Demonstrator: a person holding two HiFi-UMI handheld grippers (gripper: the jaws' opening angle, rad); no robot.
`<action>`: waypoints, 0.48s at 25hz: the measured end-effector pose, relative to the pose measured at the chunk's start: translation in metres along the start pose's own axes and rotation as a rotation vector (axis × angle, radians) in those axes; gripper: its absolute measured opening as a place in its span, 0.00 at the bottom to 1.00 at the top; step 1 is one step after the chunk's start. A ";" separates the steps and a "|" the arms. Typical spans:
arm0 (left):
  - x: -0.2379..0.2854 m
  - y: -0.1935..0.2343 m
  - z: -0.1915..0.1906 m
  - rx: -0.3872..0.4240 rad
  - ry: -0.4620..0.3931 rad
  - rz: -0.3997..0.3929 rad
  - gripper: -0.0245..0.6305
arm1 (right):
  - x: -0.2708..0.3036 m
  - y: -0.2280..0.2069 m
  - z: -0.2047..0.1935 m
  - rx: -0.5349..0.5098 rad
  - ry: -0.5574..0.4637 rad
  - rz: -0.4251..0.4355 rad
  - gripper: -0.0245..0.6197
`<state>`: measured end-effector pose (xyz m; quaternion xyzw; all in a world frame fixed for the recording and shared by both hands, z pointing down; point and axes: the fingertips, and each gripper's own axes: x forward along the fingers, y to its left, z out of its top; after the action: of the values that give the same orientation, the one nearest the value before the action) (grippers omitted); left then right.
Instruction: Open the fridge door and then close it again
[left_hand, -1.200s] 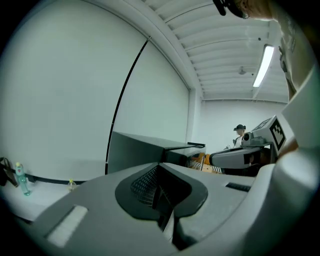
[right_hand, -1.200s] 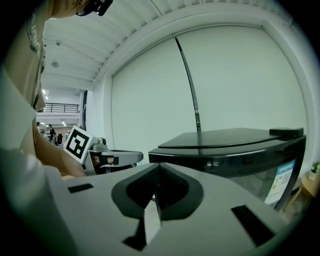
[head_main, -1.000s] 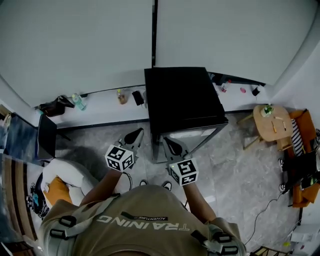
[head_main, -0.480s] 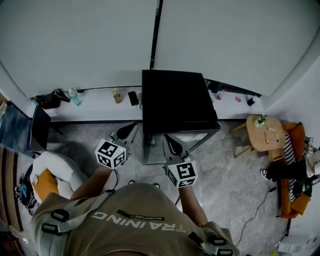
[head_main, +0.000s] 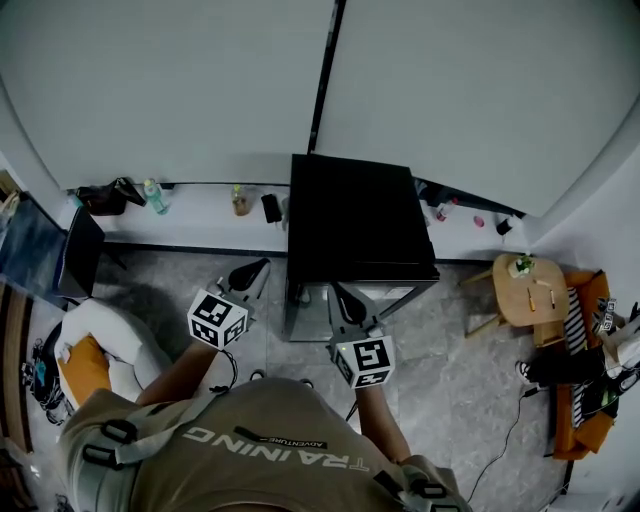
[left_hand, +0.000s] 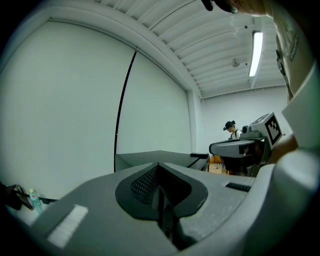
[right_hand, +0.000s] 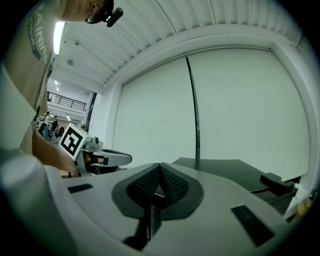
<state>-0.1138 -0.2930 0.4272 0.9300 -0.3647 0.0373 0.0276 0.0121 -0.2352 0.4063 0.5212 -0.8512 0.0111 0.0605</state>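
A low black fridge (head_main: 355, 215) stands against the white wall, its door facing me and closed. My left gripper (head_main: 255, 268) hovers just off the fridge's front left corner, shut and holding nothing. In front of the door near its top edge is my right gripper (head_main: 340, 292), also shut and empty. The left gripper view looks past its closed jaws (left_hand: 159, 172) over the fridge top (left_hand: 150, 157) to the right gripper (left_hand: 240, 147). In the right gripper view the closed jaws (right_hand: 160, 177) point level over the fridge top (right_hand: 225, 167), and the left gripper (right_hand: 102, 157) is at left.
A white ledge (head_main: 200, 220) along the wall carries bottles, a dark bag and small items. A round wooden table (head_main: 530, 285) stands at right beside orange furniture. A white and orange cushion (head_main: 100, 340) lies on the floor at left, near a dark screen (head_main: 40, 260).
Both grippers have risen a little in front of the fridge, and the left one has shifted left, away from the fridge's corner. Their jaws stay shut.
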 end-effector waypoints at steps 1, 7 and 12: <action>-0.002 0.000 -0.004 -0.005 0.008 0.005 0.04 | 0.001 0.002 -0.001 -0.001 -0.004 0.009 0.05; -0.012 0.003 -0.025 -0.067 0.043 0.032 0.04 | 0.001 0.019 -0.015 0.008 -0.010 0.041 0.05; -0.015 0.004 -0.024 -0.056 0.023 0.043 0.04 | 0.005 0.022 -0.016 -0.009 -0.006 0.055 0.05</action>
<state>-0.1286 -0.2842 0.4498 0.9204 -0.3850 0.0384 0.0570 -0.0079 -0.2282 0.4240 0.4972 -0.8655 0.0075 0.0601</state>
